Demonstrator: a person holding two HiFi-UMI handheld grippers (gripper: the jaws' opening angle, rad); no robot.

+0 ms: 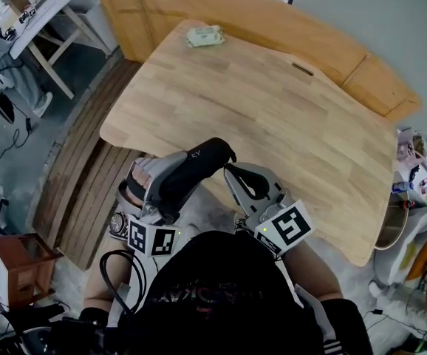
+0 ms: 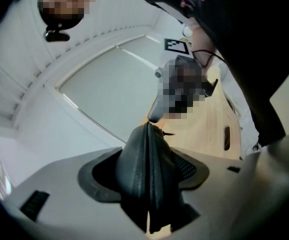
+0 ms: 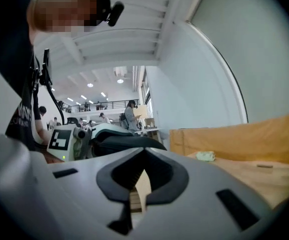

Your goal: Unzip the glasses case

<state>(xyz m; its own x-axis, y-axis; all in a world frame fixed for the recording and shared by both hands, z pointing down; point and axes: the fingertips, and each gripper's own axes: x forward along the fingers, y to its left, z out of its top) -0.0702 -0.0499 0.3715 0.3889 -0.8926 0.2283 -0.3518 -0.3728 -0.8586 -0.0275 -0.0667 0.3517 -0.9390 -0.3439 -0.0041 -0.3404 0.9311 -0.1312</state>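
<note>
Black glasses case (image 1: 199, 165) in left hand-held gripper (image 2: 149, 164), white lettering (image 1: 195, 154) perhaps "EY"

- Clear across most of the bench (image 1: 287, 124): bare wood from near edge to far edge.
- Blocked at the far edge only by a small pale-green object (image 1: 205, 36).
- Crowded at the near edge: glasses case (image 1: 206, 157) clamped in the left hand-held gripper (image 1: 171, 174), its tip just beside the right hand-held gripper (image 1: 230, 172), jaws together.
- Bounded behind by a second wooden board (image 1: 346, 50).
</note>
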